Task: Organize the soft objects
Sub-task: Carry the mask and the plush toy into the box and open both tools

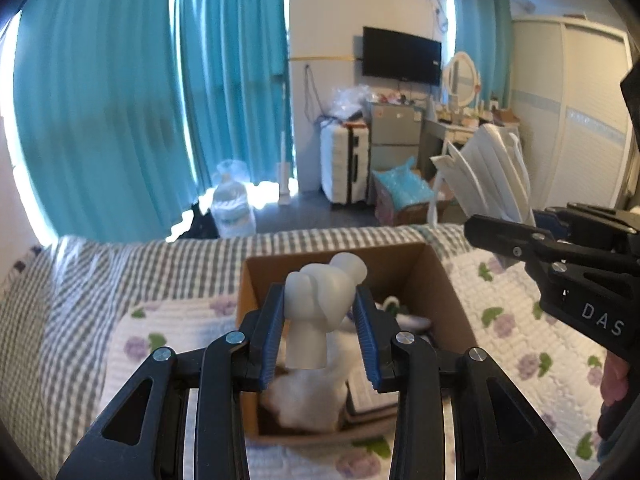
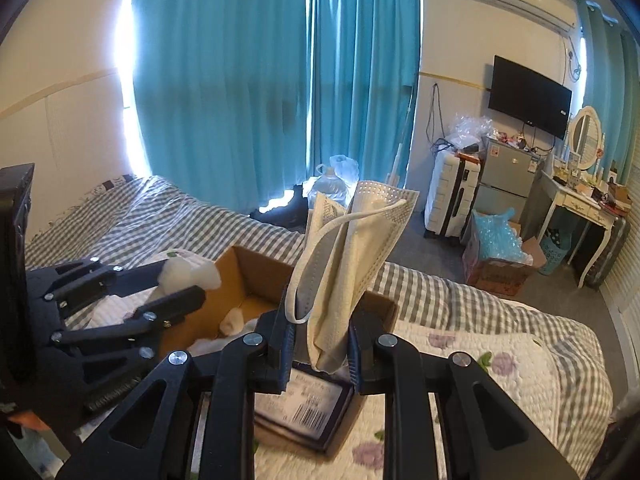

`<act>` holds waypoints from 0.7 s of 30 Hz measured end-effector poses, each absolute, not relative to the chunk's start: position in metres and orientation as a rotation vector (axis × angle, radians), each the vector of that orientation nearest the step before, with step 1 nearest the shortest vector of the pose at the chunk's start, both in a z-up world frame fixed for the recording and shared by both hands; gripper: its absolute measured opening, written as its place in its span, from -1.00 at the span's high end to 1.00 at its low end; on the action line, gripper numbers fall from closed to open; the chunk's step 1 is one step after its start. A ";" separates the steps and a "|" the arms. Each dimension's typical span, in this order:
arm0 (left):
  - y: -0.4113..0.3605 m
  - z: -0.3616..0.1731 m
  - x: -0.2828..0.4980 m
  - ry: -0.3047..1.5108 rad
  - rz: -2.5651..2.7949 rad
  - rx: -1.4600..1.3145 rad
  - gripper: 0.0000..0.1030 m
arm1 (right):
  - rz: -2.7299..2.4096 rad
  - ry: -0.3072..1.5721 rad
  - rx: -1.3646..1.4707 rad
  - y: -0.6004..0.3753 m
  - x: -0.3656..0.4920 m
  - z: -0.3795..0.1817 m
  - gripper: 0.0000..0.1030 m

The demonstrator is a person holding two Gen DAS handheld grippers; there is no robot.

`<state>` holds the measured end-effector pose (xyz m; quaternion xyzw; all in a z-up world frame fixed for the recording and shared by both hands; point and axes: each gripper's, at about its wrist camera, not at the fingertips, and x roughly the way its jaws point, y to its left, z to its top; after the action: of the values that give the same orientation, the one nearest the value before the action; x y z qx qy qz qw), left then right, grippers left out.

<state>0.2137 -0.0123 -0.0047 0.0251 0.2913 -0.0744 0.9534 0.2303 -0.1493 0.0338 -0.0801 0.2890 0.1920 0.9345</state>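
Open-topped cardboard box (image 1: pixel 448 276) (partly filled) lies clear from above.

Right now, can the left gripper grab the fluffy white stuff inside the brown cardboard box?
Probably not yet. The left gripper is shut on a white rubbery bone-shaped toy, so its jaws are full, though the fluffy white stuff lies uncovered in the open brown cardboard box.

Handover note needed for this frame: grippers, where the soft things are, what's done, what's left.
Left gripper: shut on a white bone-shaped toy, held above the cardboard box.
Right gripper: shut on a folded face mask, also in the air by the box.
Box sits on the bed; white soft things already lie inside.
Left: neither held thing has been put down yet.
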 end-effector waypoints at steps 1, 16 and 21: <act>-0.014 -0.008 0.219 0.592 -0.151 0.056 0.35 | 0.395 0.598 -0.163 -0.149 0.238 0.030 0.59; -0.016 -0.058 0.286 0.687 -0.126 0.086 0.35 | 0.433 0.727 -0.192 -0.141 0.307 -0.056 0.57; -0.019 -0.067 0.290 0.709 -0.120 0.096 0.25 | 0.427 0.730 -0.169 -0.144 0.309 -0.065 -0.06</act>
<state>0.2900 -0.0188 -0.0675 0.0468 0.3467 -0.0588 0.9349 0.3094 -0.1443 -0.0647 -0.0820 0.3539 0.2069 0.9084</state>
